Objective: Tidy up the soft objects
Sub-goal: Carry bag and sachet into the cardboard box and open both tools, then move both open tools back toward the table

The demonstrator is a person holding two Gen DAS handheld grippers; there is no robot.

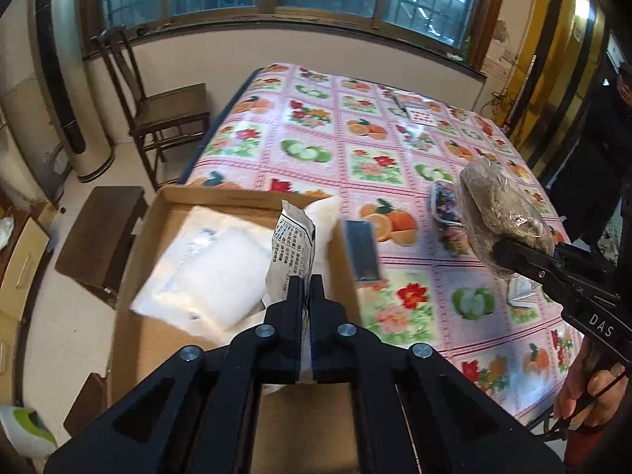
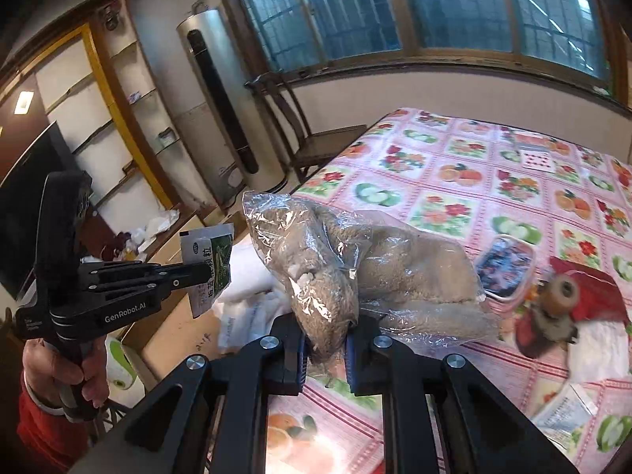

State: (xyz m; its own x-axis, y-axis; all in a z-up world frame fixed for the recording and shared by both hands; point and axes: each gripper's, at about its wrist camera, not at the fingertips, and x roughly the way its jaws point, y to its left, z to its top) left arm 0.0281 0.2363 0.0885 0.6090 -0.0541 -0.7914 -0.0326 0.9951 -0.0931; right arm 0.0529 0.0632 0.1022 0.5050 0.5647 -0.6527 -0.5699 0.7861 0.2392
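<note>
- Over on the far left, beside the table, sits the cardboard box (image 1: 158, 217) with a white padded bag (image 1: 205, 272) lying flat inside it.
- Your left gripper (image 1: 303, 282) is pinched tight on a small printed sachet (image 1: 290, 245), holding it upright over the box's right side. From the right wrist view you can see the same sachet (image 2: 209, 264) has a green front, and your left hand (image 2: 59, 371) is wrapped round the handle.
- Just right of the box, a small dark packet (image 1: 360, 252) looks blurred near the box wall; can't tell if it's touching anything.
- Middle of the fruit-print tablecloth (image 1: 316, 126) is mostly bare, with a playing card (image 1: 422, 114) way at the far end.
- A little purple-patterned tub (image 1: 446, 205) sits on the cloth, just beside your raised bag.
- Your right gripper (image 2: 326, 349) is clamped on a clear plastic bag of tan fluffy stuff (image 2: 355, 268), lifted off the table, one lump squeezed between the fingers.
- Far right there's a red and white heap with a round spool (image 2: 561, 296) on it, and a flat white sachet (image 2: 565, 410) near the edge.
</note>
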